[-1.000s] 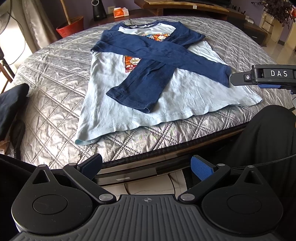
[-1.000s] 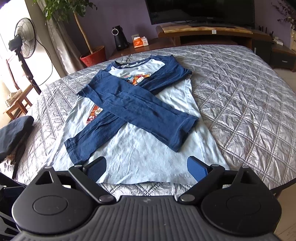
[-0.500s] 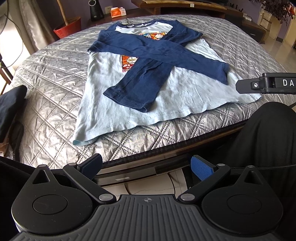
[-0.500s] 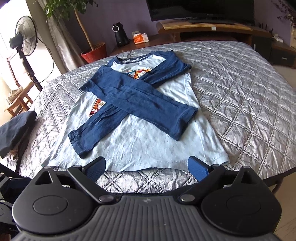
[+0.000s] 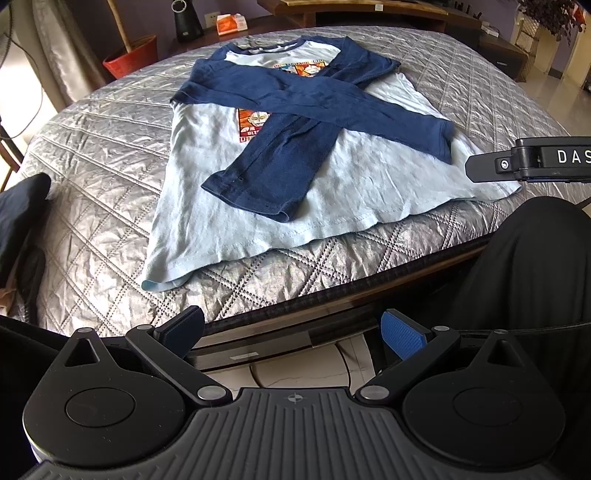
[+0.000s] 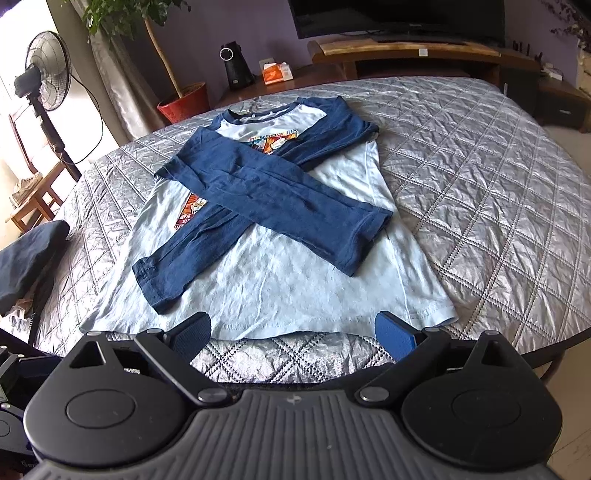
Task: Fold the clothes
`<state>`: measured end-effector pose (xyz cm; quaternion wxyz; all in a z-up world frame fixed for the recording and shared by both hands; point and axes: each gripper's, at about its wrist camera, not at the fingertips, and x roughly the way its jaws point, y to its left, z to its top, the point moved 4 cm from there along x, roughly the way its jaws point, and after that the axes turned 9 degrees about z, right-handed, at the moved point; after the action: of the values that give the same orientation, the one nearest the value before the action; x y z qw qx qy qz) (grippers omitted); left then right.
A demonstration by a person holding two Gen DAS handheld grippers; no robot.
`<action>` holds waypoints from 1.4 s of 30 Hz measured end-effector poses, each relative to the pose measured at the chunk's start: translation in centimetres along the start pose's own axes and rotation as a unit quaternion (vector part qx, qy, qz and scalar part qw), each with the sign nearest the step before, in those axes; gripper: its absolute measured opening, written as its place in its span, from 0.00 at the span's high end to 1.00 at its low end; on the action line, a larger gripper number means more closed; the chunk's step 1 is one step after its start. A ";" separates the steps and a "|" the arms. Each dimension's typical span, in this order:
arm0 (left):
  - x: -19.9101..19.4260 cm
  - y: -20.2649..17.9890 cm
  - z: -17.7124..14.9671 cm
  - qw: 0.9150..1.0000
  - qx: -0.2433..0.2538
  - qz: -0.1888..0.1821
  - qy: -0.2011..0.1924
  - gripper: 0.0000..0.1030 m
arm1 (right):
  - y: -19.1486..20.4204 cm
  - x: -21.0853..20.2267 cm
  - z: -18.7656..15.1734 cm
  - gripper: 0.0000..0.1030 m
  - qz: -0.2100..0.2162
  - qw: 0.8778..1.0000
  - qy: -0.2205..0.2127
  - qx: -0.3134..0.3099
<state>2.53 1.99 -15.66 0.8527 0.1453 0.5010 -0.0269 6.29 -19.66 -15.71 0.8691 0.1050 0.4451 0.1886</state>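
Right wrist view: my right gripper (image 6: 293,334) wide apart, empty, just before shirt (image 6: 280,280) hem. Left gripper (image 5: 291,330) wide too, empty, below bed (image 5: 92,206) edge. Shirt flat on bed, sleeves crossed. Should pinch both hem corners evenly, lift together, fold toward collar.

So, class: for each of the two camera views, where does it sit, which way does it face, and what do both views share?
Left wrist: behind the open left claw, off the bed's near edge, facing the shirt; shows a dark-clothed leg and the right claw's side.
Right wrist: behind the open right claw, over the hem, facing the TV.
Shared: shirt, sleeves crossed, on the quilt.
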 end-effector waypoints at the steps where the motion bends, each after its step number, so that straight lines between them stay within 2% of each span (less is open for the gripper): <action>1: 0.0 0.0 0.0 1.000 0.001 0.000 0.000 0.01 | 0.0 0.0 0.0 0.08 0.000 1.000 0.001 0.000; 27: 0.1 0.0 -0.2 1.000 0.008 0.004 0.004 0.01 | 0.4 0.7 -0.2 0.08 -0.007 1.000 0.022 -0.016; 40: -0.8 2.1 1.0 0.999 -0.041 0.015 0.011 0.01 | 0.5 0.7 -0.2 0.09 0.000 1.000 0.019 -0.017; 42: -1.3 2.7 1.4 0.998 -0.058 0.018 0.022 0.01 | 0.5 0.8 -0.2 0.09 0.000 1.000 0.019 -0.017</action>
<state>3.57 4.06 -13.36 0.8489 0.1046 0.5176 0.0207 6.40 -18.92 -16.27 0.8621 0.0871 0.4581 0.1982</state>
